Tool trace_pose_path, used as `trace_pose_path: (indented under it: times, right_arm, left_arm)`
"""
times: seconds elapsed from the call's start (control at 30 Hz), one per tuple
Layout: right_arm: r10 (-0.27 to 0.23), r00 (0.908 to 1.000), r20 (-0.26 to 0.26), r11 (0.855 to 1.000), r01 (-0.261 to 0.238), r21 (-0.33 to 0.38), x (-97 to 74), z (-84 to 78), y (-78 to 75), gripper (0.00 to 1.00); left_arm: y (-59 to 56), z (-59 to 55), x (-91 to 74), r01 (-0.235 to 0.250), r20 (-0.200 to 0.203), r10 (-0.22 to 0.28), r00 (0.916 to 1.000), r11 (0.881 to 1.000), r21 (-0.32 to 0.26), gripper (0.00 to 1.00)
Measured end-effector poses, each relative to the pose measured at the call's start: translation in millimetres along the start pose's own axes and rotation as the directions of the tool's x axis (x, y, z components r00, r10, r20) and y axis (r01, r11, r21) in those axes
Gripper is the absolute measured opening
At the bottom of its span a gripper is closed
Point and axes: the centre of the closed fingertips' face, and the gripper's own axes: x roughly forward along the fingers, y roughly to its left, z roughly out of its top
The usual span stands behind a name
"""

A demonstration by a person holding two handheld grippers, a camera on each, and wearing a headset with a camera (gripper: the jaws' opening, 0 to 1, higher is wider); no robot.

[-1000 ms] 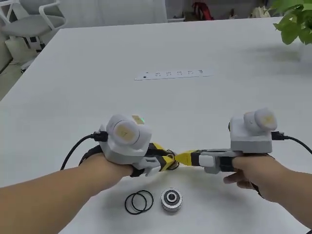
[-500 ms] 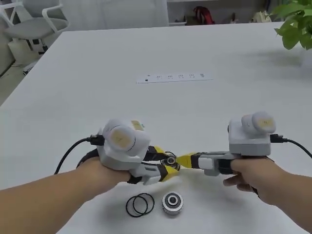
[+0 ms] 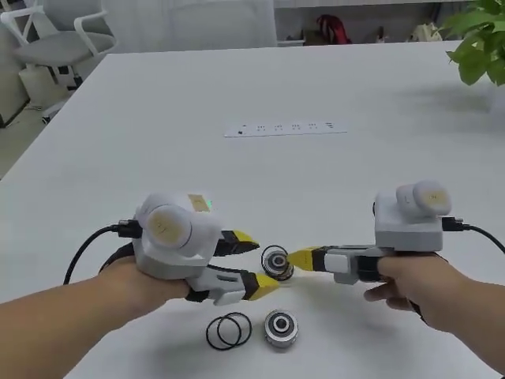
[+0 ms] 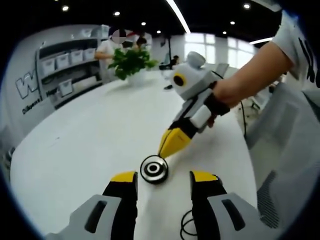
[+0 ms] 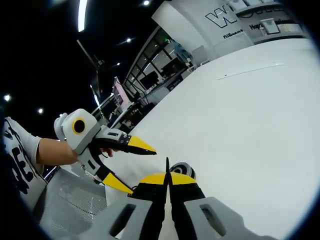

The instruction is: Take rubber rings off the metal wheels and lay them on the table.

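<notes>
Far left, an office chair (image 3: 61, 38) stands beyond the white surface (image 3: 158, 142). On the near left, a hand holds the left gripper (image 3: 264, 264), with a black cable (image 3: 87, 254) trailing from its body. Its jaws stand open, one yellow tip on the far side and one on the near side, touching nothing. In the left gripper view, metal wheel A (image 4: 154, 169) lies just ahead of the gap between these tips.

On the surface, near of the left gripper, two rubber rings (image 3: 229, 330) lie loose and overlapping. Just to their right, metal wheel B (image 3: 281, 327) lies flat with its hub upward.

At centre, wheel A is tilted, its face turned toward the left gripper. It sits between the two grippers, and its right rim meets the tip of the right gripper (image 3: 296, 257). This gripper's jaws are closed, tips together, pinching at that rim. In the right gripper view, a thin dark sliver stands between the closed tips. Whether this is a ring on the wheel cannot be told.

Farther off at centre, a white power strip (image 3: 286, 127) lies flat on the surface. A hand holds the right gripper on the near right, and a leafy plant (image 3: 477, 39) stands at the far right corner.
</notes>
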Motion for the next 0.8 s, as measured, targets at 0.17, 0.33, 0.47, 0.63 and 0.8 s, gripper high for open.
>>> trace_pose_path:
  times: [0.17, 0.33, 0.47, 0.63, 0.8]
  right_arm:
    - [0.012, 0.9999, 0.005, 1.000, -0.012, 0.001, -0.3, 3.8, 5.0, 0.00]
    - [0.025, 0.9996, 0.010, 1.000, -0.025, 0.000, -0.1, 7.3, 10.0, 0.00]
    - [0.034, 0.9994, 0.012, 0.999, -0.034, 0.000, 0.8, 9.0, 13.3, 0.00]
    - [0.046, 0.9989, 0.009, 0.999, -0.046, -0.002, 2.7, 9.7, 18.0, 0.00]
    - [0.060, 0.9982, 0.004, 0.998, -0.060, -0.003, 6.1, 10.3, 23.6, 0.00]
  left_arm:
    - [-0.5, 3.3, -9.0, 0.001, 0.021, -0.001, 0.9998, 1.000, -0.003, 0.49]
    - [0.7, 2.3, -20.1, -0.006, 0.027, 0.006, 0.9996, 1.000, -0.002, 0.55]
    - [4.3, -0.7, -28.2, -0.021, 0.021, 0.021, 0.9995, 1.000, -0.003, 0.59]
    - [7.0, -3.2, -39.0, -0.036, 0.027, 0.037, 0.9990, 0.999, -0.012, 0.63]
    - [8.9, -8.0, -48.4, -0.050, 0.023, 0.051, 0.9984, 0.998, -0.025, 0.66]
